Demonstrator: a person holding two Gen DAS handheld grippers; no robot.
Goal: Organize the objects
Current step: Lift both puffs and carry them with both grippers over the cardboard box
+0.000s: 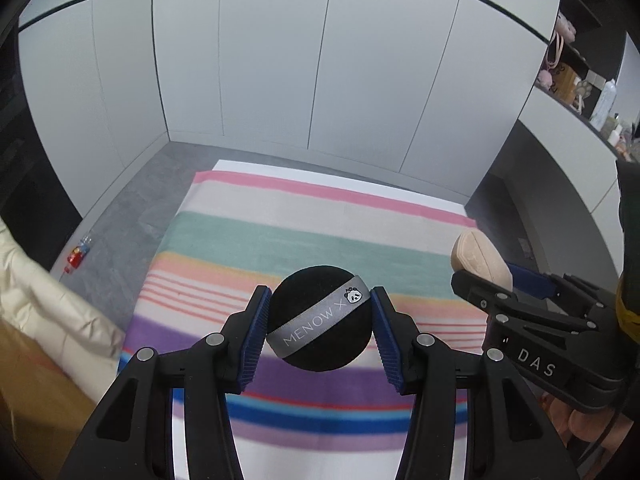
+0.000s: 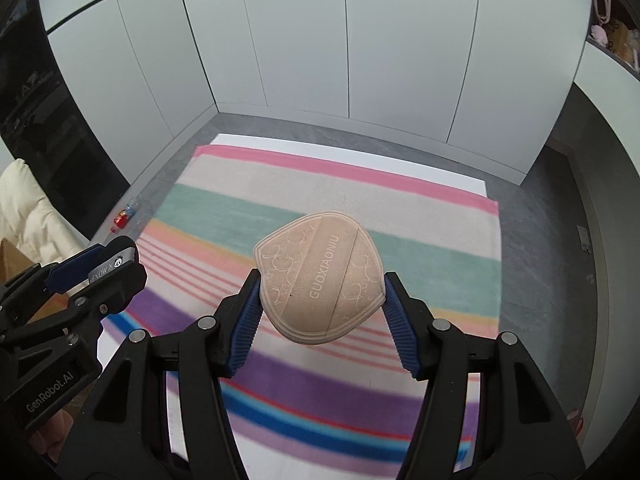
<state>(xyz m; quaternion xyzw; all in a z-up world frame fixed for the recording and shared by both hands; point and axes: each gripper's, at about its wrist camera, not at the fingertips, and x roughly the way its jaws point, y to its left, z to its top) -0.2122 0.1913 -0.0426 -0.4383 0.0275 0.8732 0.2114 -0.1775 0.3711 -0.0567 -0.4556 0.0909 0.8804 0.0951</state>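
Now, at the far left a cream padded jacket [image 1: 44, 304] slumps beside the striped blanket [image 1: 304, 236], and a small red toy [image 1: 78, 254] lies on the grey floor [image 1: 132, 208] just off the blanket's left edge. Next comes the left tongs [image 1: 320, 316], closed narrowly on a round black powder puff [image 1: 316, 318]; the blue pads press its two sides, and the grey ribbon reading MENOW runs across its face. The puff hangs clear of the blanket, held in the air. To the right of it the right tongs [image 2: 322, 300] grip a beige fan-shaped powder puff [image 2: 320, 276] by its side edges, the strap marked GUOXIAONIU facing up; it too is off the blanket. The two tongs are side by side, near but apart. Further right, a shelf [image 1: 576, 88] carries small clutter too blurred to name.

Judging from this, the step in hand is carrying both puffs to wherever they belong, though no container shows in either view. Both puffs are soft and pinched only at the rim, so they could buckle or slide out; it seems best to keep the squeeze even, avoid sudden tilts, keep the tongs from bumping each other, and lower each puff flat before opening
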